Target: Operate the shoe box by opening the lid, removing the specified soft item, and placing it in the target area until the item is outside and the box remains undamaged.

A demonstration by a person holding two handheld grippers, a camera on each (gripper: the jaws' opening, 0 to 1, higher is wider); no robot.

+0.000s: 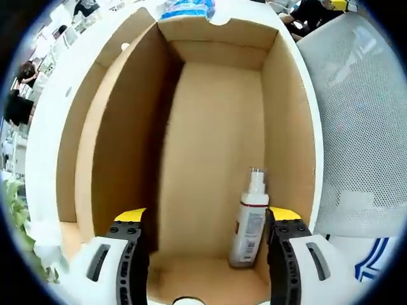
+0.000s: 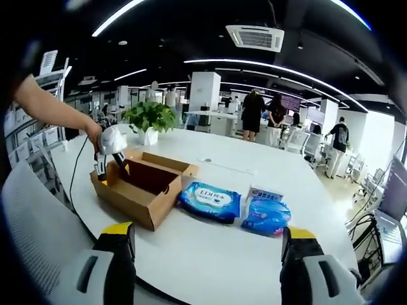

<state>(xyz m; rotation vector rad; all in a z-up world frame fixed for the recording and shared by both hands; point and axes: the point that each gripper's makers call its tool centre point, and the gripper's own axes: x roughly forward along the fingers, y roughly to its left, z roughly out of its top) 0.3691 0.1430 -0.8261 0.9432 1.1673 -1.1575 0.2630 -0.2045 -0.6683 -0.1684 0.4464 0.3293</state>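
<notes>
Two white jaws with yellow tips rise at the bottom of the left gripper view, where the left gripper (image 1: 206, 235) stands wide apart with nothing between its jaws, poised at the mouth of the open shoe box (image 1: 95, 140). Its brown cardboard interior runs away from the camera, and a white spray bottle (image 1: 249, 219) with a printed label stands upright on the box floor near the right-hand jaw, against the box's right wall. Beyond the far end of the box, a blue packet (image 1: 187, 7) peeks over the rim. A white mesh chair back (image 1: 359, 114) sits to the right of the box.

Seen from the right gripper view, the right gripper (image 2: 206, 254) is likewise spread wide and holds nothing, hovering above the white table (image 2: 210, 254). Across the table, the shoe box (image 2: 137, 190) lies open with its lid folded back on the far side. The left gripper (image 2: 114, 149) dips into the box's left end, held by a person's hand (image 2: 94, 135). Just right of the box lies a blue wet-wipes pack (image 2: 210, 200), and beside that a second blue packet (image 2: 266, 216) with a small white box (image 2: 264, 190) just behind it. A potted plant (image 2: 149, 121) stands at the far edge of the table. People stand in the office behind.
</notes>
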